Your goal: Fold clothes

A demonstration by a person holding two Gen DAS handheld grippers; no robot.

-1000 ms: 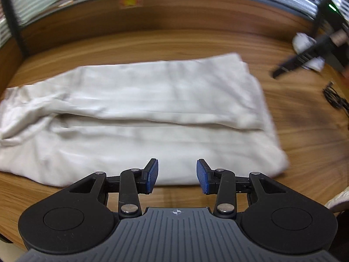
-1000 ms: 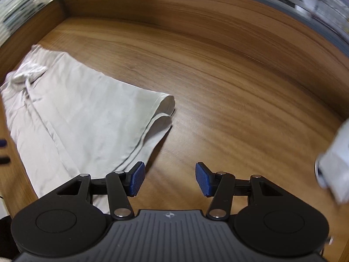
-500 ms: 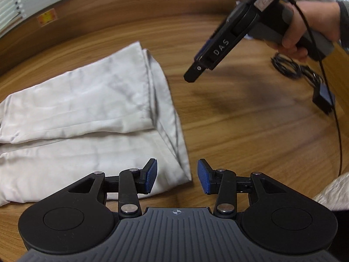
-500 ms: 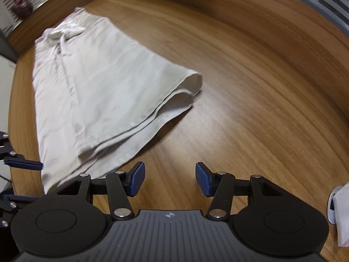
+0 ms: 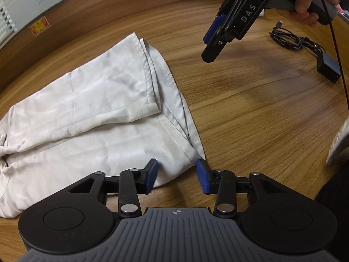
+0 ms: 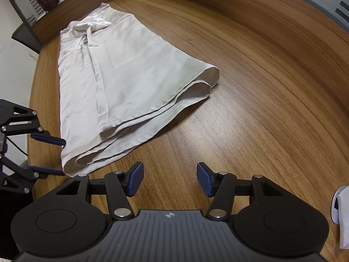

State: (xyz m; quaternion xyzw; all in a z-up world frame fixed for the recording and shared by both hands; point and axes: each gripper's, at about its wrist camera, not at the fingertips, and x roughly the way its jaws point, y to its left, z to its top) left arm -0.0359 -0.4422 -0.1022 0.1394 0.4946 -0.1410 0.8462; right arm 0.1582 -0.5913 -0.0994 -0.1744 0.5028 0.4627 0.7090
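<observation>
- Far left of the left wrist view: the waist end of the off-white trousers (image 5: 91, 118), bunched up w/ a drawstring. Legs already lie one over the other lengthwise, flat on the wood worktop (image 5: 250, 120).
- Moving right: the hem end. Layers are stacked, upper hem edge sits a bit short of the lower ones, so not perfectly lined up.
- Left gripper (image 5: 177, 175) is right at the near hem corner, jaws spread, the cloth corner sits btwn the blue pads but nothing's pinched yet afaict.
- Right gripper (image 5: 214, 40) hangs above the worktop, off the far hem corner, apart from the cloth. Its own cam shows jaws spread, nothing in them.
- Further right: black cable + adapter (image 5: 305, 48), well clear.
- My read: step in hand = getting a hold on the hem end for a crosswise fold toward the waist. Next calls for closing on all layers at the near corner, right one dropping to the far corner, so both lift level.
</observation>
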